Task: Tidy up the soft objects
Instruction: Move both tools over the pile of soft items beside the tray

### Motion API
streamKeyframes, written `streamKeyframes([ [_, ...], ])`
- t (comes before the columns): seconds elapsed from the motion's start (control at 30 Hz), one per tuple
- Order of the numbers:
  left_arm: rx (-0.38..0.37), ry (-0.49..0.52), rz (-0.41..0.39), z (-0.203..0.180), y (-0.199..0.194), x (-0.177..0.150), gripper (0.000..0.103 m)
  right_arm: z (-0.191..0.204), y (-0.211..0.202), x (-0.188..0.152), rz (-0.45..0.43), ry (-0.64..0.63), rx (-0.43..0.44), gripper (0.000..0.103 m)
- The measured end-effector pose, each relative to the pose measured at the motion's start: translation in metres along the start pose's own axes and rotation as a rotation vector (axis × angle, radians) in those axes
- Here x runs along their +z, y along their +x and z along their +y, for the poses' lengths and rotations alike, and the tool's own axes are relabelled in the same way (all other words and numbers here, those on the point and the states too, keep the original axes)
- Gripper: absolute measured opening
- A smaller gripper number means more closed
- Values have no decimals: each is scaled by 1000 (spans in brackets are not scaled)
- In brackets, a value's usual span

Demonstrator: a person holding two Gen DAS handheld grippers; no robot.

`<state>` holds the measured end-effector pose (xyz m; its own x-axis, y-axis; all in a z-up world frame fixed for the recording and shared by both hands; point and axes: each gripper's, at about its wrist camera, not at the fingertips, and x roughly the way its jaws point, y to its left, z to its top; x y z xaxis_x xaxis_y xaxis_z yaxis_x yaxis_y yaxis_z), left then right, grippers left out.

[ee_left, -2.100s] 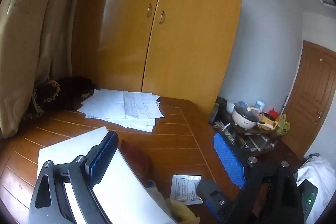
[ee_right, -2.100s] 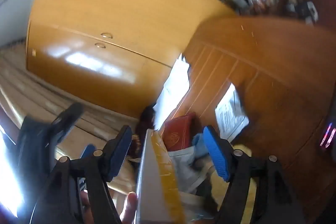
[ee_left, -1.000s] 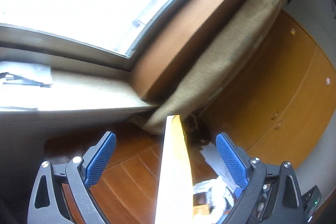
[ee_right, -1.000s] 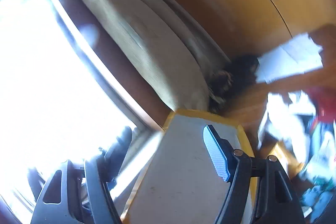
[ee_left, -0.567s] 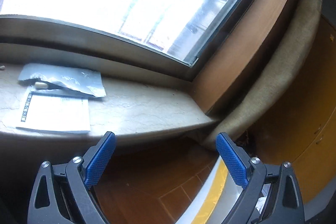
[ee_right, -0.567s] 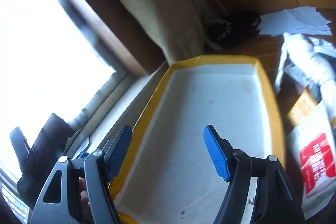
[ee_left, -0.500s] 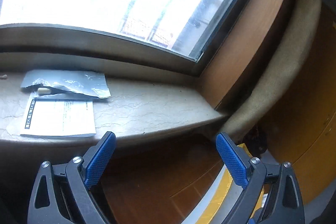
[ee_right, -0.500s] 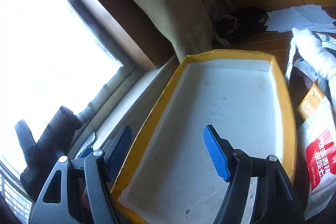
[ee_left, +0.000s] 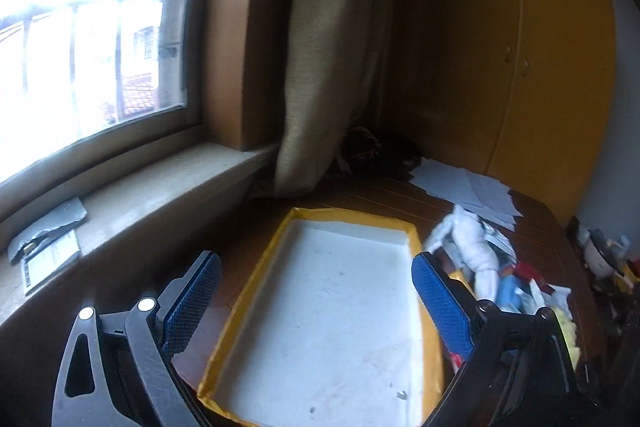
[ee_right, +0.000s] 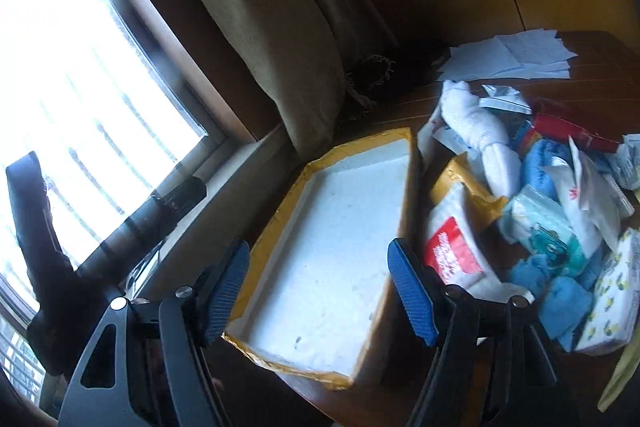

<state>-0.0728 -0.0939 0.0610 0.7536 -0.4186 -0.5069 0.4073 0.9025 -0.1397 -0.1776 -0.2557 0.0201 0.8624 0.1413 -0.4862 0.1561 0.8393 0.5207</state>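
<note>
A shallow tray with a yellow taped rim [ee_left: 352, 214] [ee_right: 320, 163] and a bare white floor lies flat on the dark wooden table [ee_right: 592, 87], beside the window sill. Right of it sits a pile of soft things: a white rolled cloth [ee_left: 478, 251] [ee_right: 484, 131], blue cloths [ee_right: 538, 167], tissue packs [ee_right: 544, 231] and a red-labelled white pack [ee_right: 452, 255]. My left gripper [ee_left: 316, 295] hovers open over the tray's near half. My right gripper [ee_right: 320, 287] is open too, over the tray's near end. Nothing is between either pair of fingers.
A beige curtain [ee_left: 328, 67] hangs behind the tray, with a dark fringed cloth [ee_right: 372, 75] at its foot. Loose papers [ee_right: 512, 59] lie at the back by the orange wardrobe [ee_left: 552, 67]. A sill [ee_left: 132, 199] with papers runs along the left. A red box [ee_right: 572, 127] lies in the pile.
The tray went from standing on edge between the fingers to lying flat on the table. Both views swung from the window down onto the tray and the pile.
</note>
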Motion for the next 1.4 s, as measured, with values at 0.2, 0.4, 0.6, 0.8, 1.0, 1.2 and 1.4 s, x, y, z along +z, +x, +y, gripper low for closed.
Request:
streamKeyframes([
  [0.2, -155, 79, 165, -69, -2, -26, 98, -45, -42, -21, 27, 41, -71, 71],
  [0.4, -139, 142, 245, -104, 11, -36, 98, -78, -64, -28, 28, 74, -155, 71],
  [0.6, -109, 205, 276, -130, 11, -45, 98, -98, -85, -22, 10, 78, -177, 71],
  [0.8, -68, 260, 258, -140, 8, -48, 98, -106, -97, -24, 0, 82, -163, 71],
  [1.0, -76, 290, 236, -143, 2, -51, 97, -100, -98, -20, -13, 82, -176, 71],
  [1.2, -98, 282, 255, -135, -1, -55, 97, -91, -98, -22, -13, 67, -199, 71],
  [1.4, -80, 261, 252, -124, -7, -57, 97, -80, -96, -25, -8, 45, -201, 71],
])
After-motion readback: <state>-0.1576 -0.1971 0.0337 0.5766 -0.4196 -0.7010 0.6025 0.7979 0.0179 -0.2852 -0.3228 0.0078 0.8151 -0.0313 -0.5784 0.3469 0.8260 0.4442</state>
